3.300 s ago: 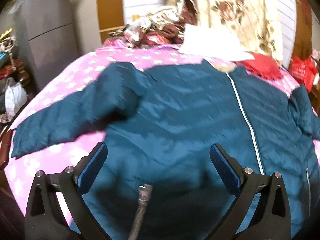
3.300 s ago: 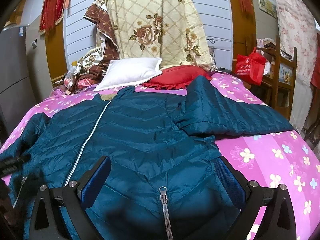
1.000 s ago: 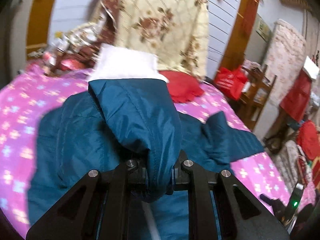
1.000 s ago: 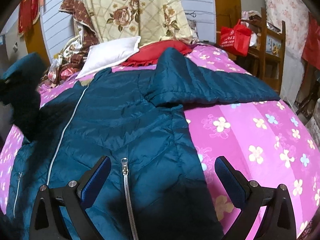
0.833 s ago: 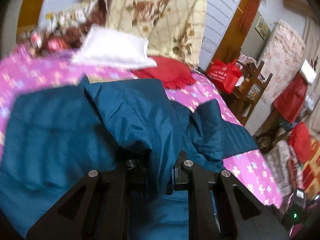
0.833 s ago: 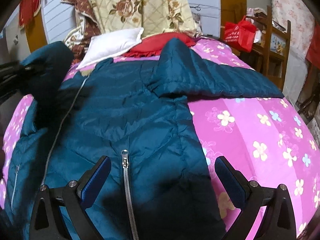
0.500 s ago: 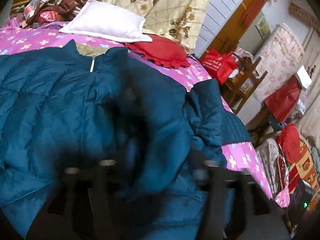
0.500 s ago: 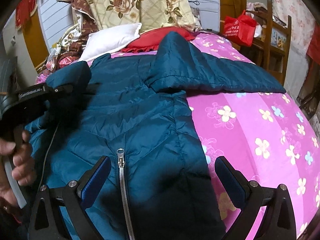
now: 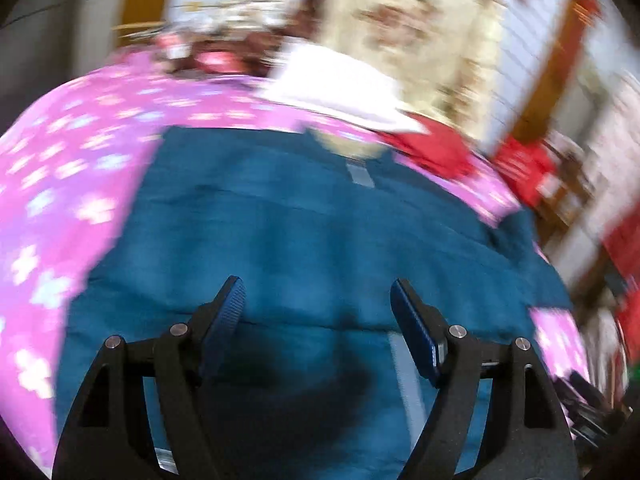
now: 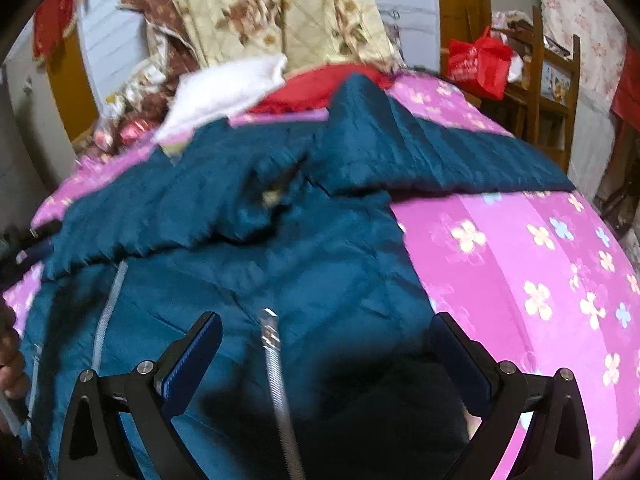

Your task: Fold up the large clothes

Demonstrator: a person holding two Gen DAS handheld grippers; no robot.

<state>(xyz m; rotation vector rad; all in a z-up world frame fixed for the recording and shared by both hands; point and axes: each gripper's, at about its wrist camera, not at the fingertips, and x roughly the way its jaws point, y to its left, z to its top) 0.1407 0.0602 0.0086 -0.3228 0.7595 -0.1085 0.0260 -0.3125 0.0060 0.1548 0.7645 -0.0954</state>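
Observation:
A large teal quilted jacket [image 10: 280, 264] lies front up on a pink flowered bed [image 10: 540, 264]. Its left sleeve [image 10: 168, 208] is folded across the chest; its right sleeve [image 10: 432, 152] stretches out over the bed to the right. In the blurred left wrist view the jacket [image 9: 304, 236] fills the middle. My left gripper [image 9: 318, 304] is open and empty just above the jacket. My right gripper [image 10: 324, 340] is open and empty over the jacket's lower hem, near the zipper [image 10: 276, 364].
A white pillow [image 10: 228, 88] and a red cushion [image 10: 316, 88] lie at the head of the bed, under a hanging floral quilt [image 10: 280, 12]. A wooden chair with a red bag [image 10: 480, 60] stands at the right. Bare bedsheet shows to the right.
My left gripper carried the left sleeve across the jacket, let it go and opened, and is swinging back. The sleeve now lies over the chest. My right gripper barely moved.

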